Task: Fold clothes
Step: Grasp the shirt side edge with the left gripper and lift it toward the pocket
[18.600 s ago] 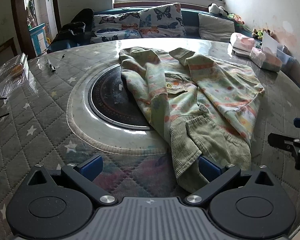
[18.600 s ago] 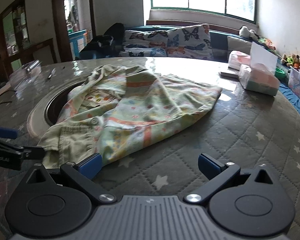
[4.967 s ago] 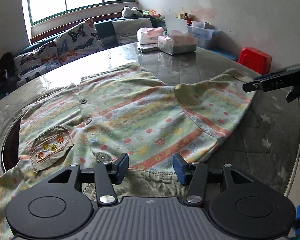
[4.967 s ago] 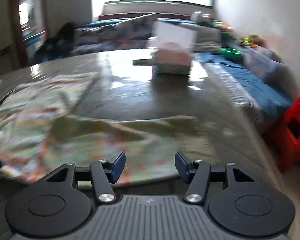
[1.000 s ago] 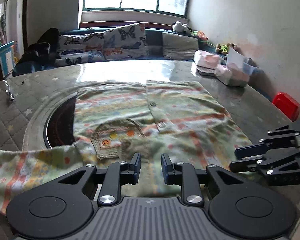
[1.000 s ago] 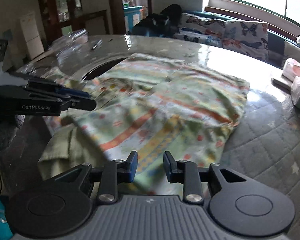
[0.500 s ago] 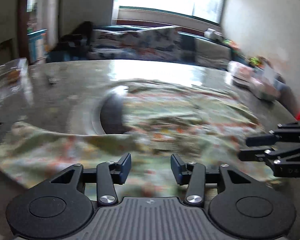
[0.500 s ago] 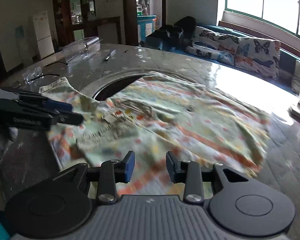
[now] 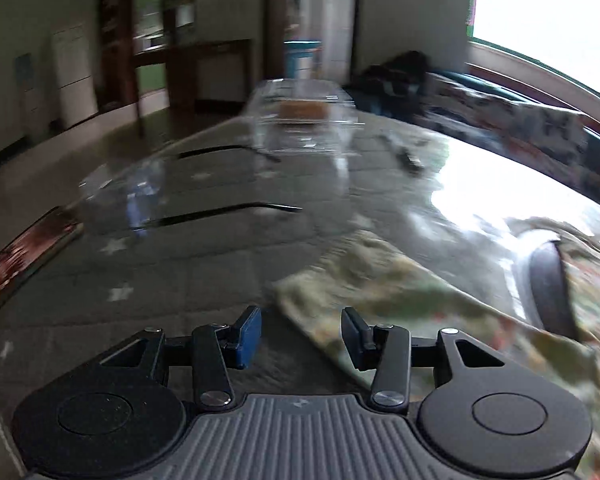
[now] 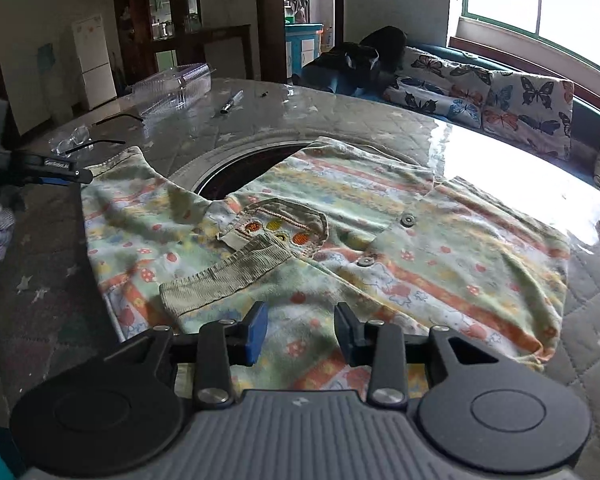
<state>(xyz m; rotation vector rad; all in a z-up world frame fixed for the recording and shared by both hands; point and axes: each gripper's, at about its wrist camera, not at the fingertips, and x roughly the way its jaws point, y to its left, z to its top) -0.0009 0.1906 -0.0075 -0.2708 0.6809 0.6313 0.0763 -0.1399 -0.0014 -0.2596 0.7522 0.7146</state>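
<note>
One garment, a pale green shirt (image 10: 340,240) printed with orange stripes and small mushrooms, lies spread flat on the round quilted table (image 10: 592,344), partly covering the dark round inset (image 10: 240,172) at the table's middle. Its snap buttons run down the front, a corduroy-edged chest pocket with coloured dots sits near the middle, and one corduroy cuff is folded in over the front, just below that pocket. The other sleeve stretches out toward the left gripper (image 10: 82,176), whose tip sits at the sleeve's end; whether it touches the cloth is unclear. In the left wrist view that sleeve (image 9: 380,292) is smeared by motion blur, its end just ahead of the left gripper's (image 9: 300,332) parted, empty jaws. The right gripper (image 10: 300,328) hovers over the shirt's near hem, its jaws parted and having just been opening, nothing clamped between them. Beyond lie a clear plastic box (image 10: 176,80), a pen (image 10: 230,104) and glasses (image 10: 76,138).
</note>
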